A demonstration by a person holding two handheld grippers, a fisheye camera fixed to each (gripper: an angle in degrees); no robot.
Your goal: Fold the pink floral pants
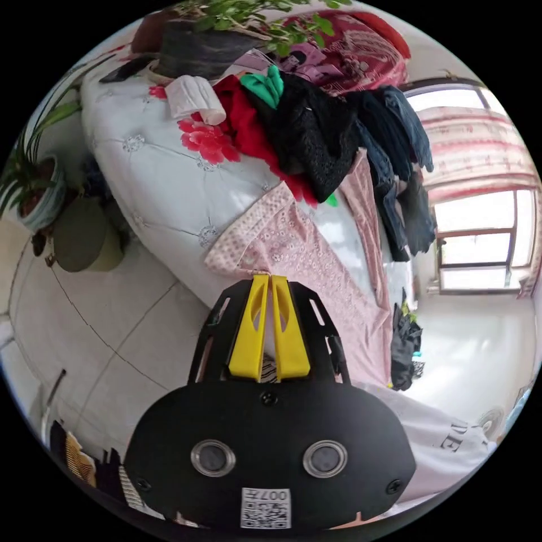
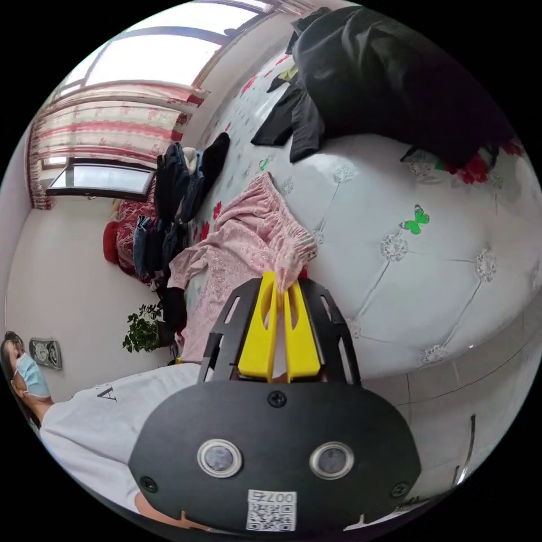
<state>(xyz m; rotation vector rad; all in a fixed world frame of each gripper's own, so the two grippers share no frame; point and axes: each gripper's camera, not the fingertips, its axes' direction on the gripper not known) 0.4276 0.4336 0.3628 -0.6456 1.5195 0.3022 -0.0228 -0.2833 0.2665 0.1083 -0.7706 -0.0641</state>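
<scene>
The pink floral pants (image 1: 305, 254) lie stretched along the edge of a white quilted bed (image 1: 152, 175). In the left gripper view, my left gripper (image 1: 270, 278) has its yellow jaws pressed together on the corner of one end of the pants. In the right gripper view the pants (image 2: 243, 237) bunch up toward the gathered waistband. My right gripper (image 2: 280, 280) is shut there, with a fold of the waistband pinched between its jaws over the bed (image 2: 406, 186).
A pile of black, red and green clothes (image 1: 310, 130) sits on the bed just beyond the pants. A big black garment (image 2: 384, 68) lies further along. Potted plants (image 1: 39, 197) stand on the tiled floor. A person's white shirt (image 2: 113, 412) is close behind the grippers.
</scene>
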